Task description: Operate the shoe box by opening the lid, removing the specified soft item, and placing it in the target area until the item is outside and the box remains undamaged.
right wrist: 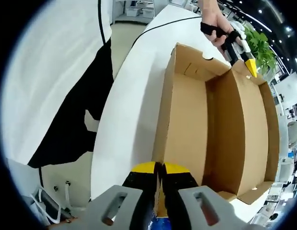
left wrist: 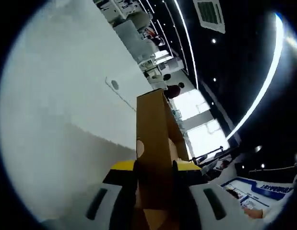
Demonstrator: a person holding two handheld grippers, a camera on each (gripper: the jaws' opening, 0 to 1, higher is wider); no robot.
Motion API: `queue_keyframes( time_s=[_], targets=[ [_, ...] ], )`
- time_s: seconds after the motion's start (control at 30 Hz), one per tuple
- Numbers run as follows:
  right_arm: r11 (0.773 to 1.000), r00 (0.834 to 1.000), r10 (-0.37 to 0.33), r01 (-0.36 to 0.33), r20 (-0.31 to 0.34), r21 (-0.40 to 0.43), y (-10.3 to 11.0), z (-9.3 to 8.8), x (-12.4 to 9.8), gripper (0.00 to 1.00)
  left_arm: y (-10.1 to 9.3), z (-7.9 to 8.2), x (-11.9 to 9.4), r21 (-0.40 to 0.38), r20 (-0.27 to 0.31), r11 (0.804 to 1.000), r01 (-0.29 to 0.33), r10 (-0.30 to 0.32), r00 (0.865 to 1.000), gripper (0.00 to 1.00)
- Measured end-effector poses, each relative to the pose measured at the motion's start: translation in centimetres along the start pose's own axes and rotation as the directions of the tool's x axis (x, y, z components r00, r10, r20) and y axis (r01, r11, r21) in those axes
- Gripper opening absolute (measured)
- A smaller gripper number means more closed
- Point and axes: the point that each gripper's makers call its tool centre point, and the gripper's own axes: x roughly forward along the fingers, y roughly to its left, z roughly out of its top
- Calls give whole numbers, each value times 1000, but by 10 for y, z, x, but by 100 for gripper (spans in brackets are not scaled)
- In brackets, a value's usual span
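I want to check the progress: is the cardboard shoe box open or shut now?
Open. In the right gripper view the shoe box shows its bare brown interior, and the left gripper holds the raised lid at its far corner.

Both grippers share one build — the left gripper (left wrist: 155, 184) and right gripper (right wrist: 160, 184) have pale grey bodies with dark slots, black jaws and yellow tips. The person's hand (right wrist: 216, 23) wears black straps; the clothing (right wrist: 52, 72) is white over black.
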Motion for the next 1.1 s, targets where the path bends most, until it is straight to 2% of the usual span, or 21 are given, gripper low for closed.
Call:
queue_keyframes(
  time_s=[0.07,0.1,0.17,0.3,0.33,0.37,0.4,0.47,0.57,0.6,0.63,0.7,0.73,0.77,0.8,0.83,0.93,0.97,1.0,1.07,1.1],
  targets=[
    [1000,1000,-4,4,1,4,0,0,0,1,-13,-1,-6,157,-5,987,44,-44,999,28],
    [1000,1000,-4,4,1,1,1,0,1,1,-12,-1,-8,187,-15,981,52,-50,999,27],
    [1000,1000,-4,4,4,3,1,0,1,1,-9,0,-11,185,-8,982,49,-48,999,25],
    [1000,1000,-5,5,8,12,0,0,1,1,-4,0,-13,251,5,968,13,-15,1000,24],
    [1000,1000,-8,8,6,7,0,0,2,1,-5,0,-13,287,0,958,4,-4,1000,24],
    [1000,1000,-7,7,5,6,0,0,2,2,-6,0,-13,281,0,960,-2,2,1000,24],
    [1000,1000,-7,7,4,6,0,0,2,2,-3,2,-13,319,10,947,-36,35,999,23],
    [1000,1000,-7,7,3,4,-1,0,2,2,-7,1,-13,382,20,923,-38,33,999,23],
    [1000,1000,-7,7,-9,-4,-1,1,3,2,-8,1,-13,414,35,908,-65,55,998,22],
    [1000,1000,-11,10,-13,-5,-1,1,4,2,-8,1,-13,446,38,892,-78,69,997,22],
    [1000,1000,-17,17,-16,1,-1,0,4,2,-8,1,-13,445,43,891,-90,79,996,22],
    [999,999,-39,40,-24,22,-1,0,6,3,-1,5,-16,533,58,838,-121,107,993,21],
    [999,999,-42,43,-25,23,-1,0,7,3,1,5,-16,544,62,829,-127,111,992,20],
    [997,997,-73,74,-28,32,-2,0,8,3,2,9,-18,581,89,801,-148,118,989,19],
    [995,996,-80,81,-24,57,-2,0,8,3,1,5,-18,625,102,761,-172,138,985,18],
    [994,996,-86,87,-19,62,-3,1,8,4,3,6,-19,641,118,742,-194,155,981,17],
    [994,995,-93,94,-19,62,-3,1,7,4,0,1,-19,633,138,744,-216,165,977,15],
    [993,995,-95,96,-22,64,-3,0,8,4,-2,0,-19,637,153,734,-236,179,972,14],
    [993,995,-94,95,-23,67,-4,0,8,4,-3,-1,-19,656,165,711,-254,193,967,14],
    [993,995,-95,96,-24,69,-4,0,8,4,2,6,-21,669,185,689,-279,209,960,14],
    [992,995,-99,101,-27,72,-5,0,8,5,1,4,-21,685,194,668,-291,217,957,14]
  ],
)
